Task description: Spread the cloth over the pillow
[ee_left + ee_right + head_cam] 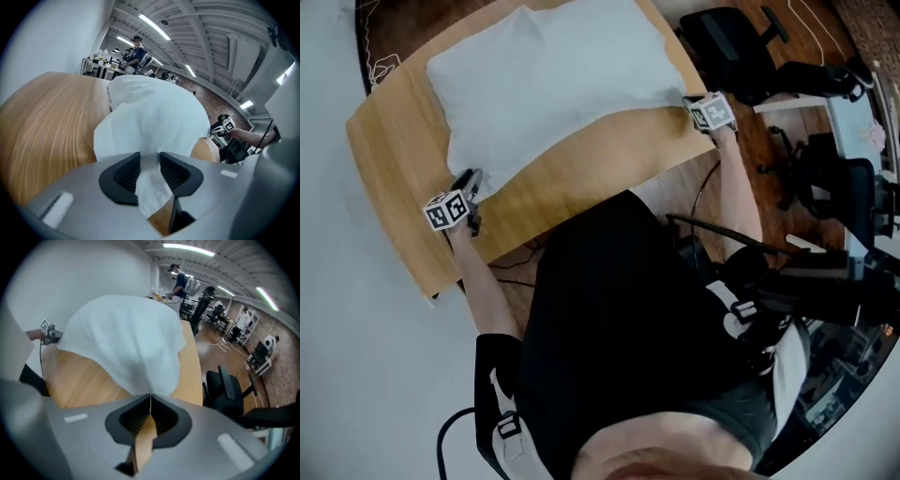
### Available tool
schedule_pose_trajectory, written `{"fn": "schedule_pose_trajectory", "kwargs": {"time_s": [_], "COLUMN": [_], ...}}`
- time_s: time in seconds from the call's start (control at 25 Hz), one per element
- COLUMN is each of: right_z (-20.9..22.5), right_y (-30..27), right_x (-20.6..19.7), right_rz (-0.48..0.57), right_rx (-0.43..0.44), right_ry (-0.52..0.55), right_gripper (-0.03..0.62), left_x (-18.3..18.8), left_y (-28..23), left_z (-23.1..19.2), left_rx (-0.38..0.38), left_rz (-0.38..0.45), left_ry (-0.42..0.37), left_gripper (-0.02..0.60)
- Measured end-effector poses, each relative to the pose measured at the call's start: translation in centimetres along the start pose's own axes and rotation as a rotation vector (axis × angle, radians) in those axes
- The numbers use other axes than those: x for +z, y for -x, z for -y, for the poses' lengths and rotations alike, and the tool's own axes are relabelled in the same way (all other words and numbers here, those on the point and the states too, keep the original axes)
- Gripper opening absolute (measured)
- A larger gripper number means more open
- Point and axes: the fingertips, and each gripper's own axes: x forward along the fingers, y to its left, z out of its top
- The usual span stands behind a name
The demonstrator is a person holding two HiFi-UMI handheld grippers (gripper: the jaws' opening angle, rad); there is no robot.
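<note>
Left tool (150, 168) stands half open, a cloth (154, 117) corner loose between its pads (123, 174). My right tool (150, 414) is closed on the opposite corner's thin edge. Beyond, the cloth drapes the pillow's bulge on the table (581, 187). Light, limp, prone to slip: I judge corners the correct grip points.

The count was: one counter (581, 178), one cloth (553, 75), two grippers, namely the left gripper (472, 186) and the right gripper (690, 99), each with two jaws, and at least one black office chair (733, 39).
</note>
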Motion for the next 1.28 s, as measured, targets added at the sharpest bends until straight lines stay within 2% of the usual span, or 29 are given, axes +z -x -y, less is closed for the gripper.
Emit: {"fn": "schedule_pose_trajectory", "kwargs": {"time_s": [0.04, 0.16, 0.2, 0.28, 0.4, 0.52, 0.6, 0.68, 0.8, 0.88, 0.96, 1.04, 1.08, 1.12, 1.16, 1.28], "right_z": [-1.8, -9.0, -10.4, -10.4, -4.4, 0.7, 2.6, 4.5, 5.8, 5.9, 5.7, 4.8, 4.1, 3.6, 3.9, 6.6], "right_y": [1.1, 0.8, -0.2, -2.7, -4.3, -4.1, -3.2, -0.8, 1.7, 1.2, -1.0, -3.6, -4.4, -4.9, -5.0, -3.7], "right_x": [0.5, 3.7, 4.7, 5.7, 3.6, 0.6, -1.4, -3.0, -0.3, 3.1, 4.9, 5.2, 5.1, 4.8, 4.6, 5.3], "right_rz": [0.003, 0.067, 0.089, 0.111, 0.072, 0.031, -0.021, -0.042, 0.074, 0.158, 0.161, 0.119, 0.091, 0.062, 0.040, 0.060], "right_rx": [0.027, 0.208, 0.251, 0.278, 0.187, 0.126, 0.095, 0.057, 0.054, 0.072, 0.105, 0.185, 0.239, 0.274, 0.267, 0.115], "right_ry": [0.050, 0.186, 0.213, 0.212, 0.064, -0.078, -0.080, -0.061, -0.058, -0.061, -0.057, -0.055, -0.037, -0.004, 0.033, 0.057], "right_gripper": [0.008, 0.008, 0.008, 0.008, 0.008, 0.003, 0.003, 0.003, 0.003, 0.020, 0.150, 0.165, 0.162, 0.032, 0.007, 0.005], "left_x": [0.3, 0.6, 0.6, 0.5, -0.2, -1.4, -2.1, -1.5, 3.2, 7.0, 9.4, 9.9, 9.7, 9.4, 9.2, 8.8], "left_y": [1.0, 3.2, 3.0, 1.6, -0.4, 0.6, 2.7, 4.5, 6.3, 5.5, 3.2, 0.4, -0.8, -1.8, -2.4, -2.8], "left_z": [0.2, 1.0, 1.6, 2.3, 0.3, -2.5, -2.8, -2.2, -0.3, 1.3, 3.4, 4.2, 4.1, 4.0, 3.9, 3.3], "left_rx": [0.006, -0.008, -0.026, -0.042, 0.011, 0.057, 0.081, 0.102, 0.121, 0.082, 0.034, 0.030, 0.038, 0.045, 0.048, 0.038], "left_rz": [-0.003, -0.013, -0.023, -0.056, -0.093, -0.112, -0.118, -0.090, 0.015, 0.088, 0.085, 0.012, -0.022, -0.043, -0.049, -0.031], "left_ry": [-0.017, -0.042, -0.055, -0.081, -0.074, -0.031, -0.025, -0.028, -0.057, -0.111, -0.175, -0.225, -0.231, -0.222, -0.206, -0.154], "left_gripper": [0.138, 0.126, 0.124, 0.124, 0.101, 0.089, 0.089, 0.089, 0.074, 0.063, 0.063, 0.063, 0.063, 0.063, 0.063, 0.052]}}
